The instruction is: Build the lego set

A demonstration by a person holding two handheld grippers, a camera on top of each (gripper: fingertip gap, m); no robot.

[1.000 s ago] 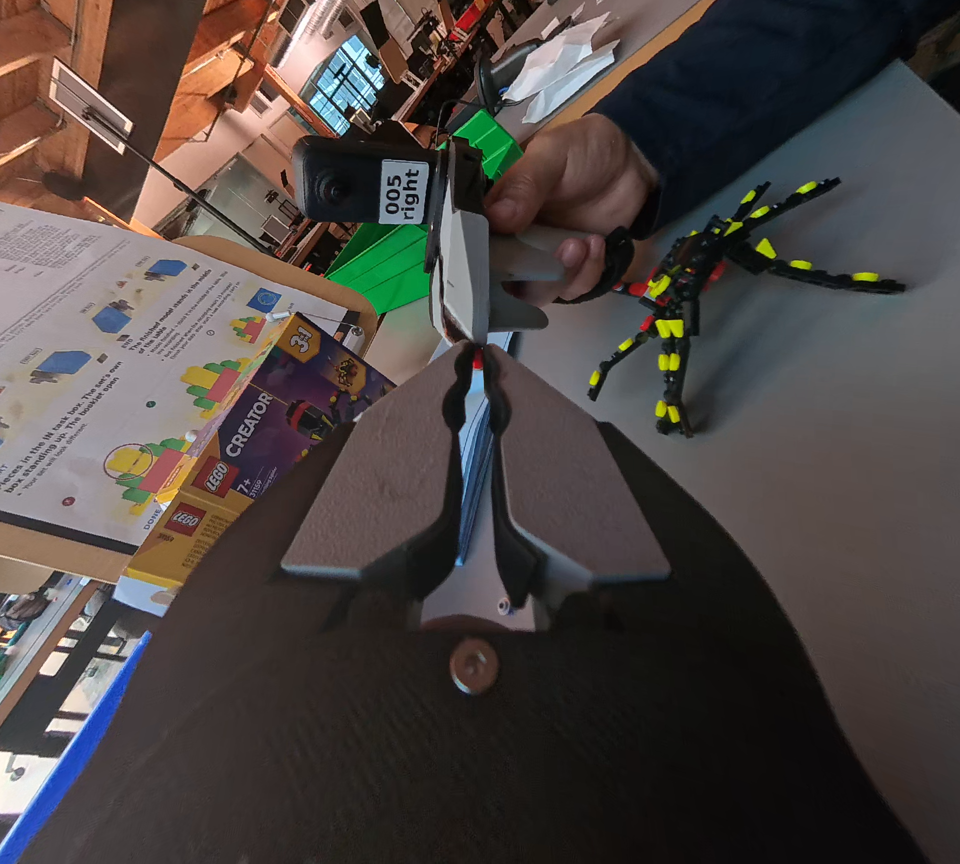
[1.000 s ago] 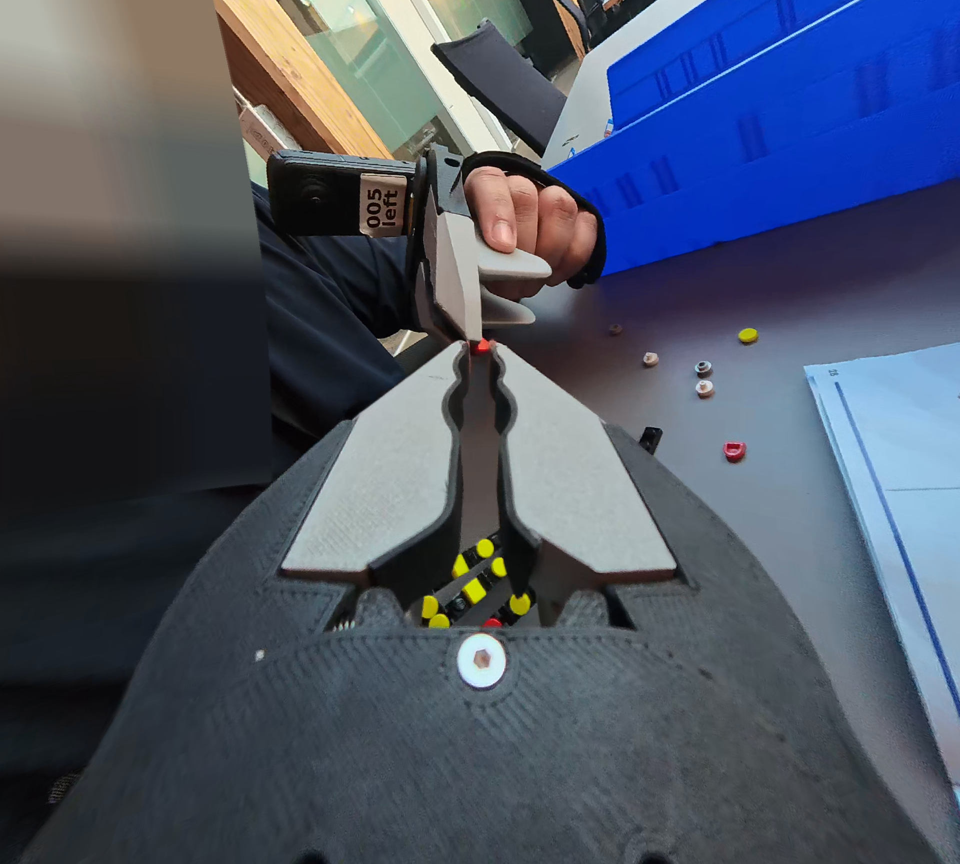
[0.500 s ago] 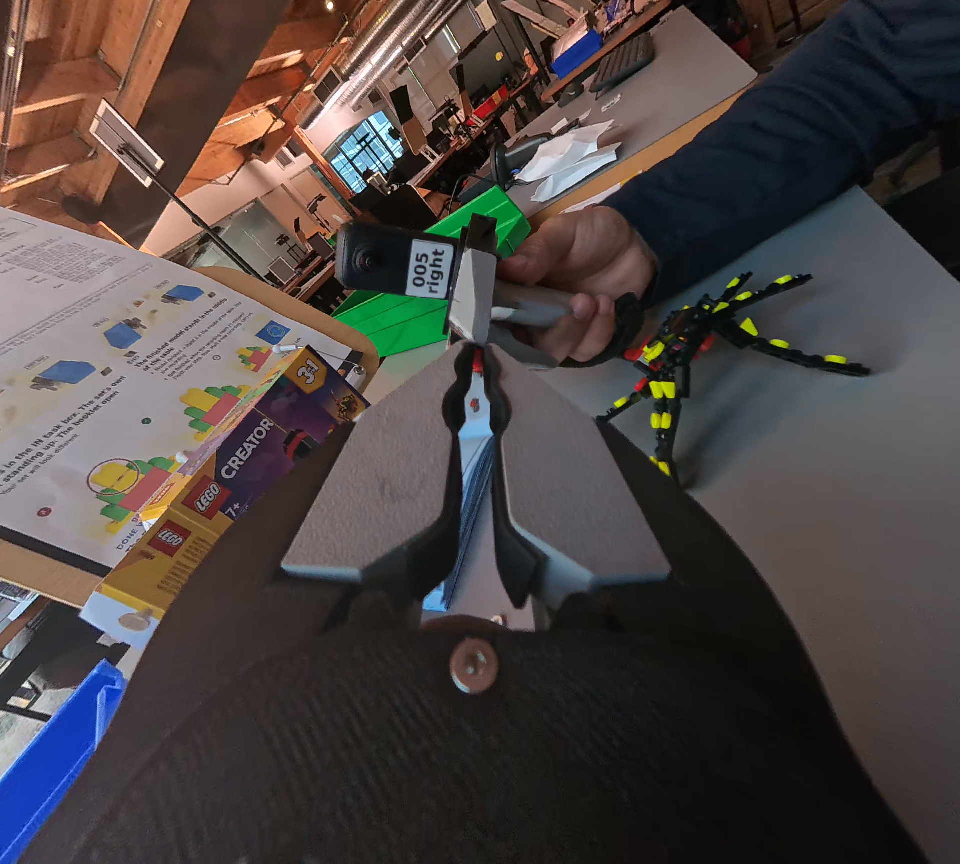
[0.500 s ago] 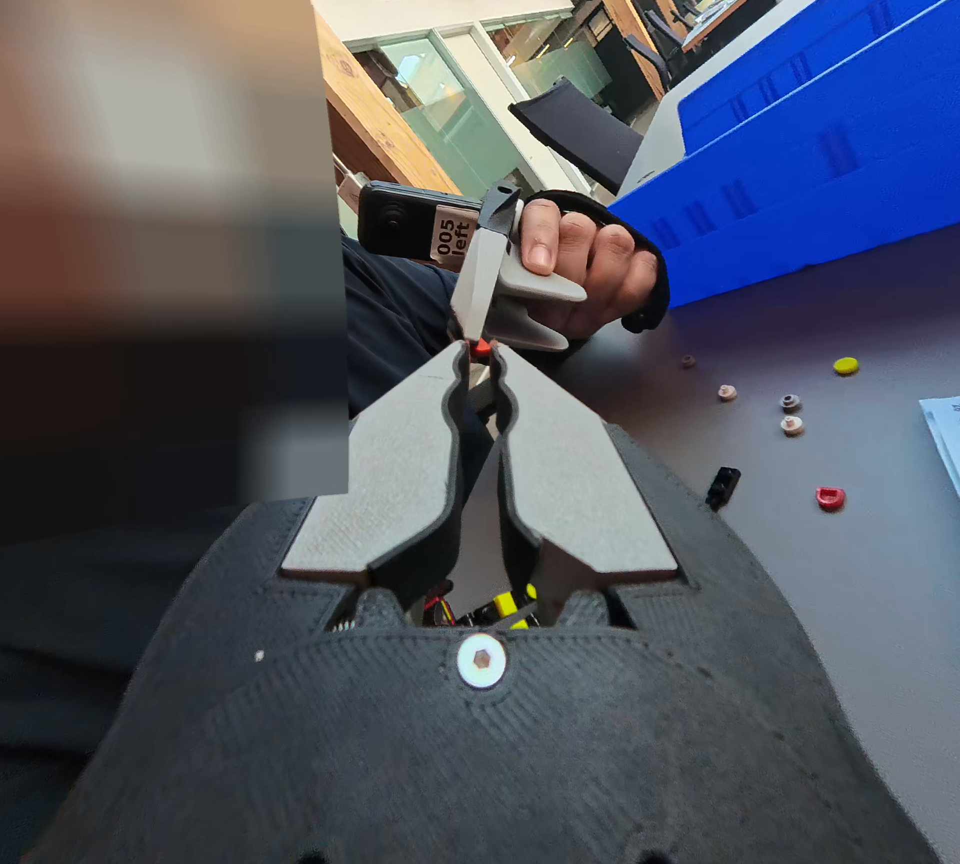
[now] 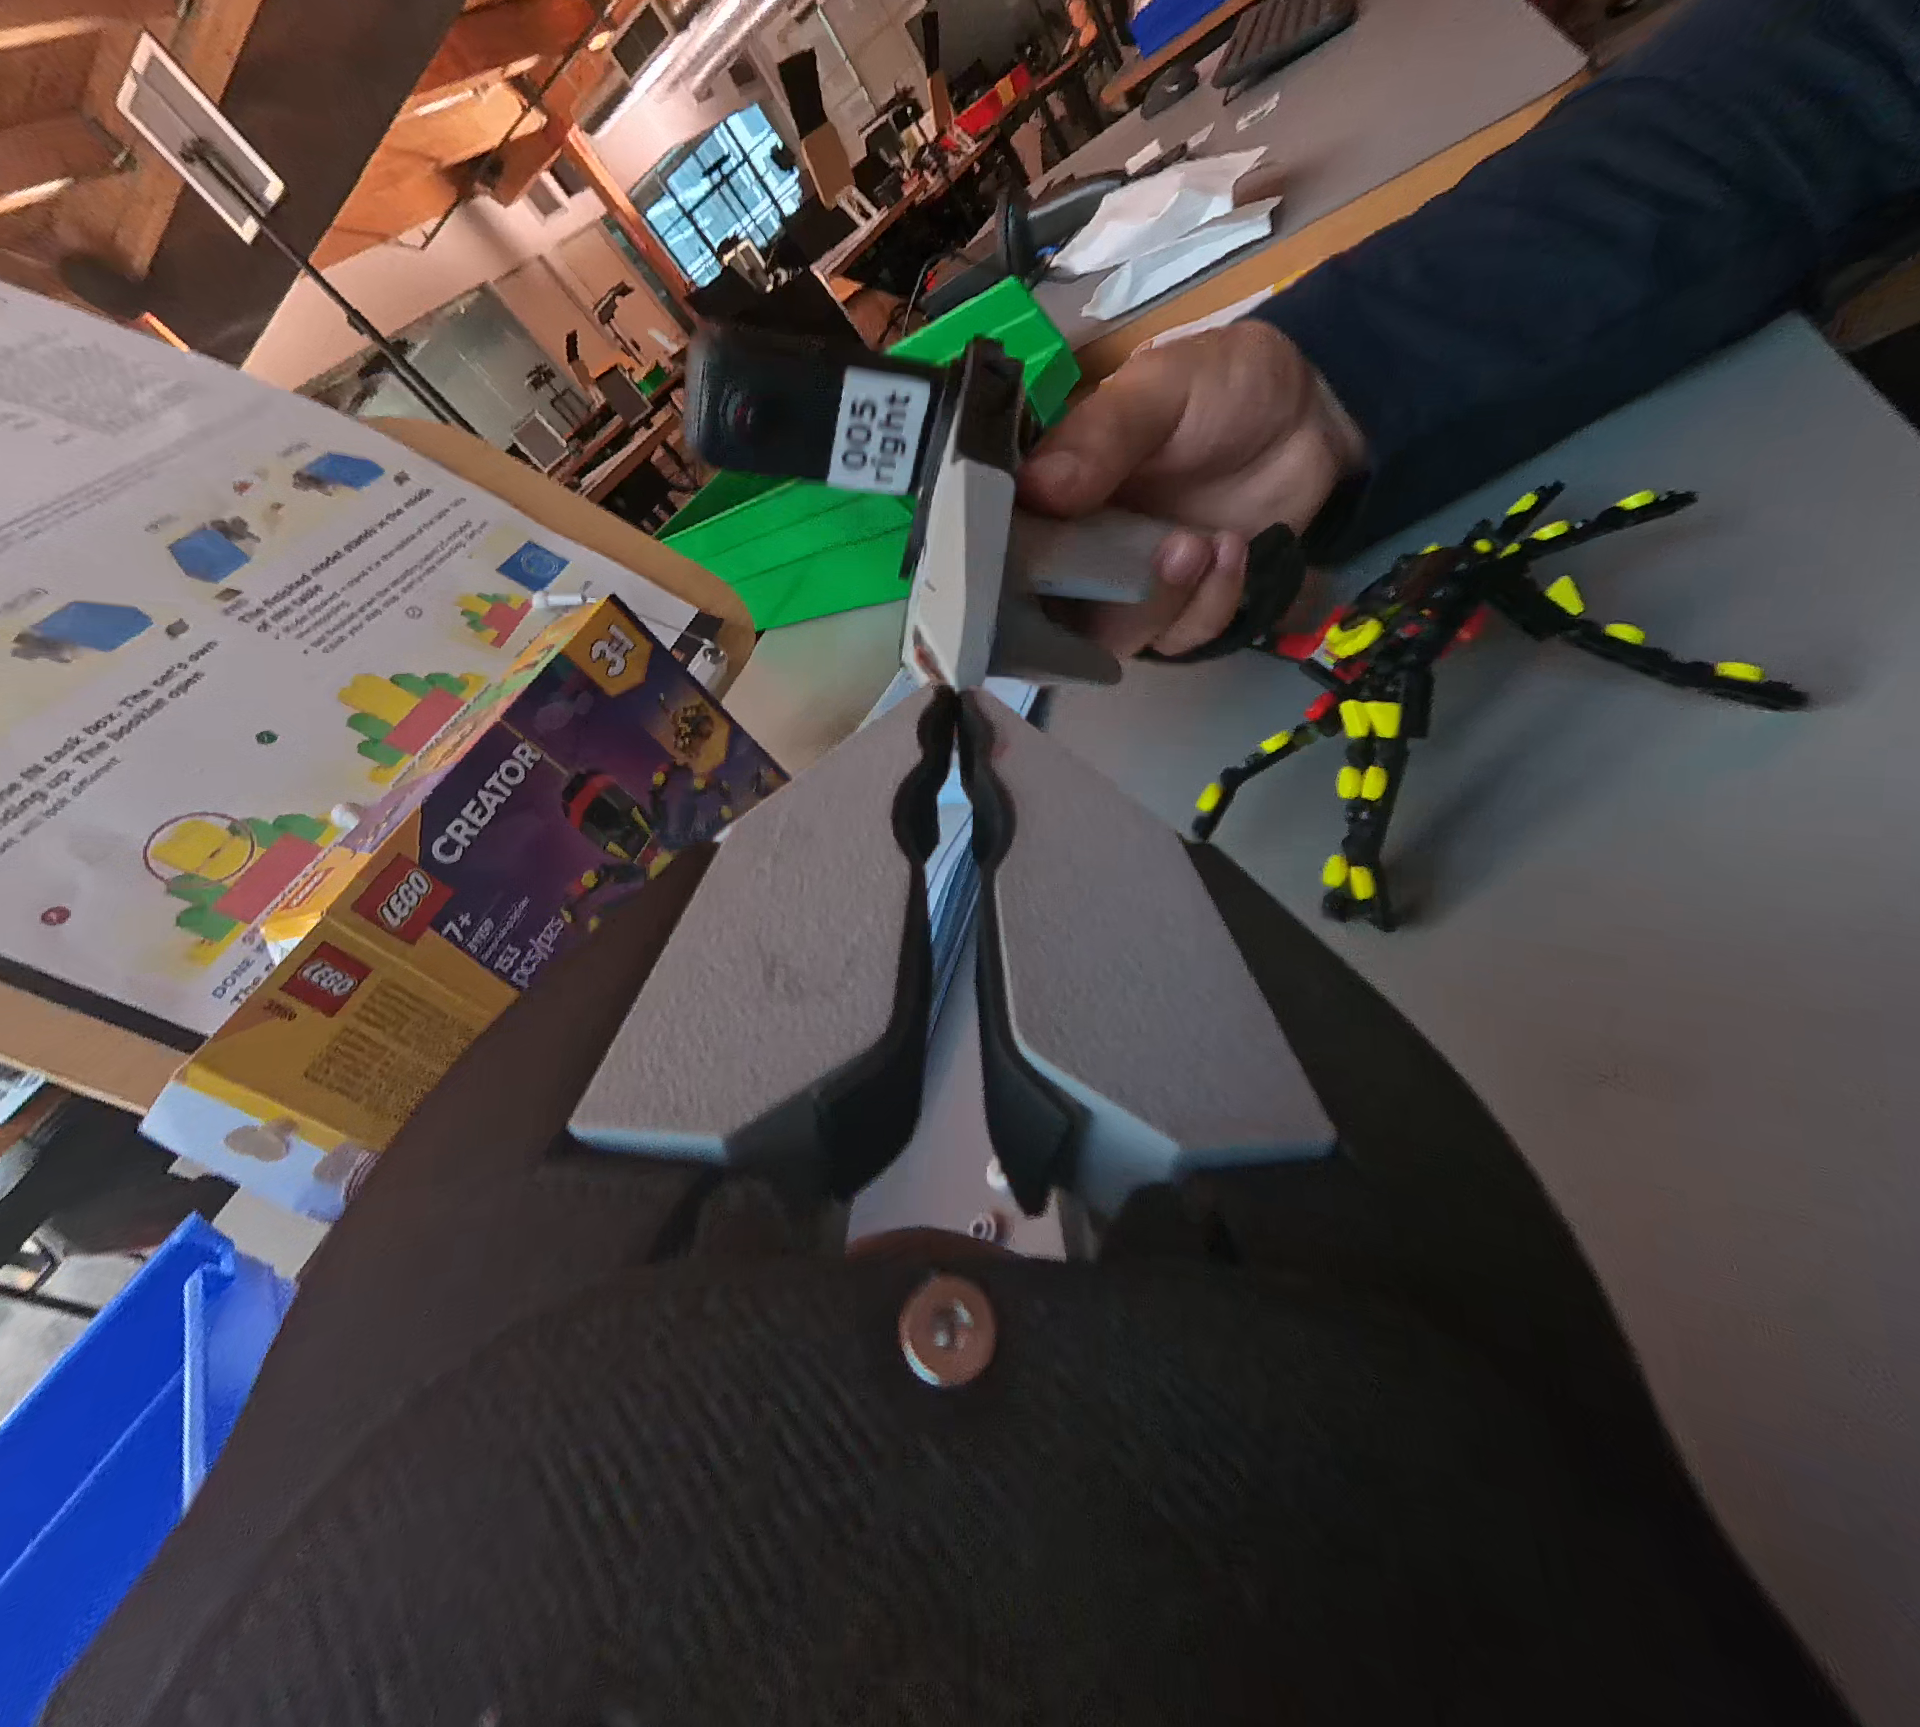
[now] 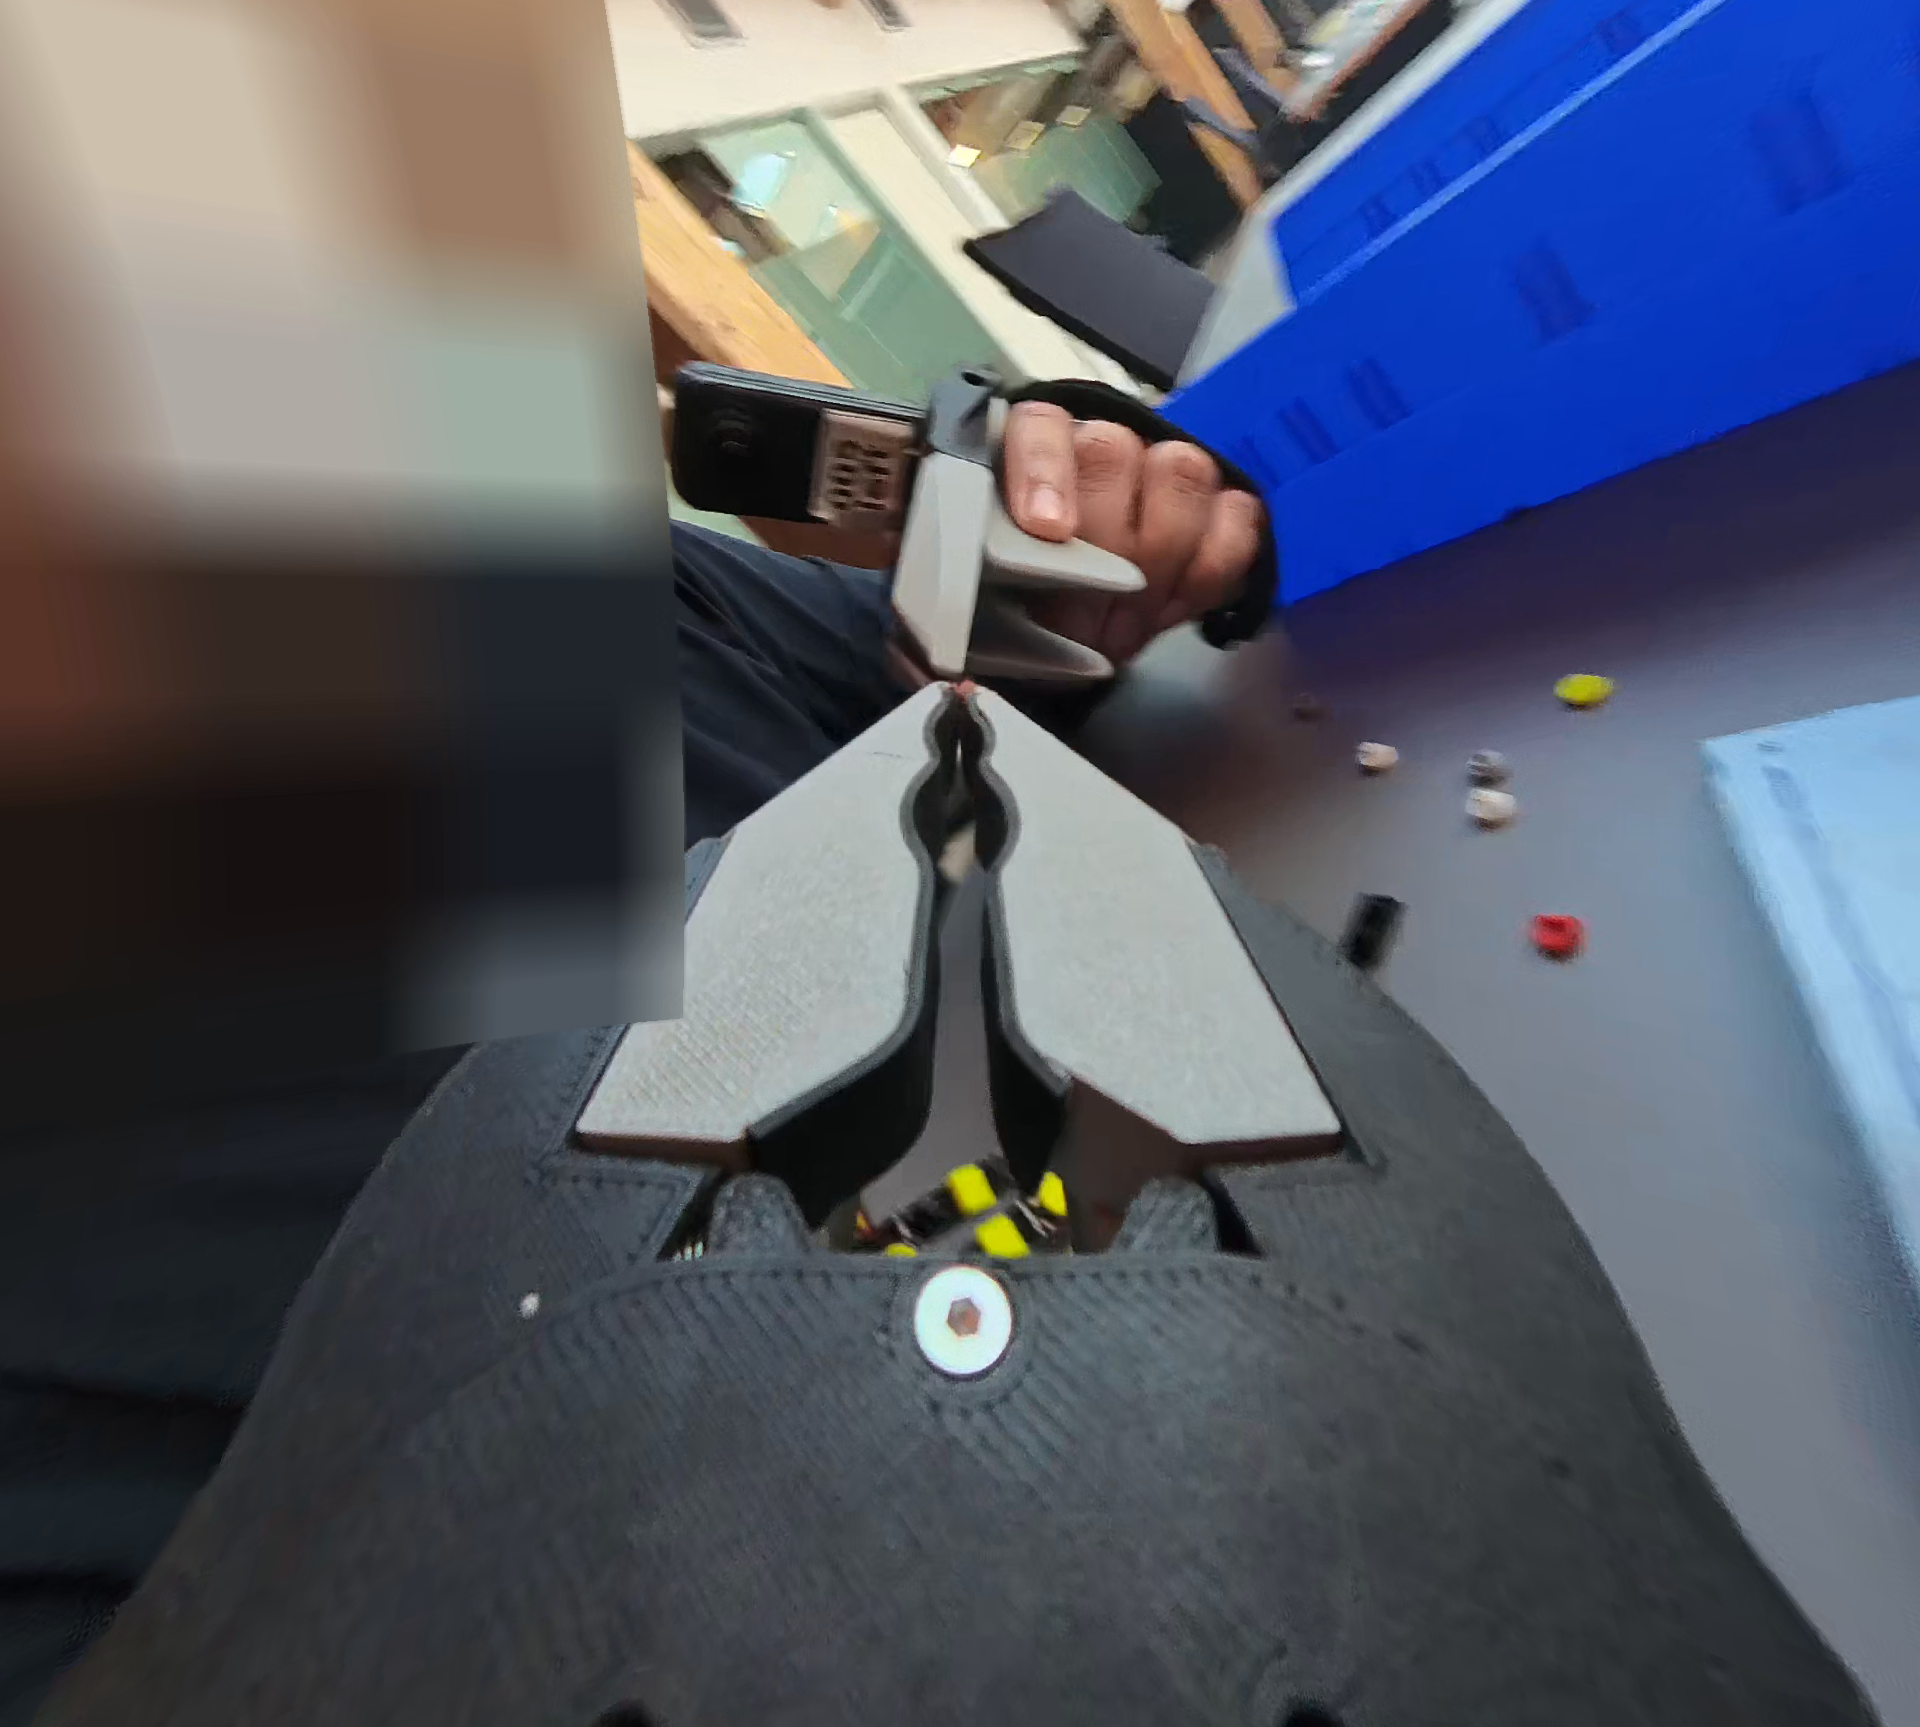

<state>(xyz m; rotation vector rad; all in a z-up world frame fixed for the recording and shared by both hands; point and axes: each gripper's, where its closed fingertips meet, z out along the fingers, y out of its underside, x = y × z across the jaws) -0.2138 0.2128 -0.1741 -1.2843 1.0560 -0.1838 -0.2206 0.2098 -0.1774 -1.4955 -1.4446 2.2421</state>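
Observation:
My left gripper [image 5: 956, 716] and my right gripper [image 6: 961, 701] are both shut and meet tip to tip above the table. A small red piece [image 6: 966, 690] is pinched where the tips meet; most of it is hidden. The right gripper also shows in the left wrist view [image 5: 951, 675], held by a hand. The left gripper shows in the right wrist view [image 6: 940, 664]. The black, yellow and red lego spider [image 5: 1392, 669] stands on the grey table to the right, and part of it shows under the right gripper [image 6: 987, 1210].
Loose small pieces lie on the table: a yellow one [image 6: 1582, 690], a red one [image 6: 1555, 934], a black one [image 6: 1371, 924] and tan ones [image 6: 1491, 804]. A booklet [image 6: 1849, 950], blue bin [image 6: 1558, 275], lego box [image 5: 468, 898], instruction sheet [image 5: 208, 638] and green bin [image 5: 831, 534] stand around.
Both grippers stay shut and tip to tip. They have tilted and shifted together a little, so the background has moved in both views. The spider has not moved.

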